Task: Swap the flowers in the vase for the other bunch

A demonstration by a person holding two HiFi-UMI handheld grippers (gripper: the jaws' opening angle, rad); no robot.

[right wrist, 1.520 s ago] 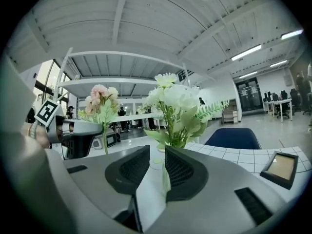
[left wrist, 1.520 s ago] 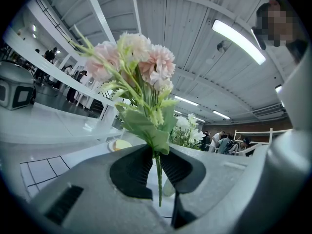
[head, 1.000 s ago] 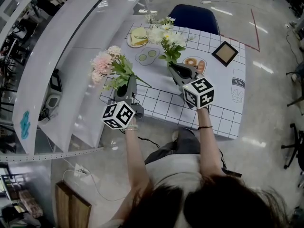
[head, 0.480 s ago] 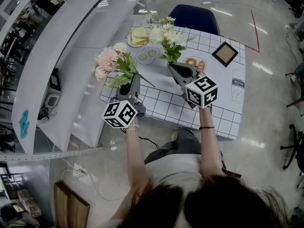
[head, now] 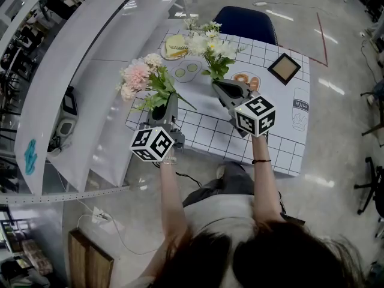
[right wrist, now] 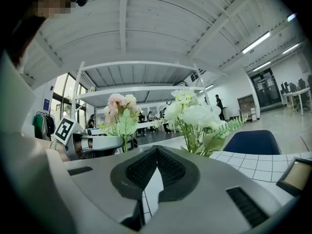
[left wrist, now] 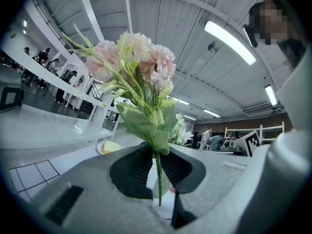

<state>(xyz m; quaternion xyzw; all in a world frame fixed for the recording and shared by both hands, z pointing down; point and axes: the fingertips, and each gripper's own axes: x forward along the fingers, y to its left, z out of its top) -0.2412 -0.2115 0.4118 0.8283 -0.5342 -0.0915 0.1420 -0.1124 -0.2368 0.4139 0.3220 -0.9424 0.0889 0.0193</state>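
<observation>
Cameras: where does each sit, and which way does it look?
Head view: on the person's head, looking down at the table; hair, both arms show.
Left gripper view: on the left gripper, along its jaws, shut on pink flowers.
Right gripper view: on the right gripper, over shut jaws toward white flowers.
Shared: pink flowers, in all three.

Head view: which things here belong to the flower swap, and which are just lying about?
For the job:
- pink bunch, clamped in the left gripper
- white bunch
- vase, pale, seen beyond the left gripper
- right gripper, shut, empty

Lying about:
- food plate
- picture frame
- blue chair
</observation>
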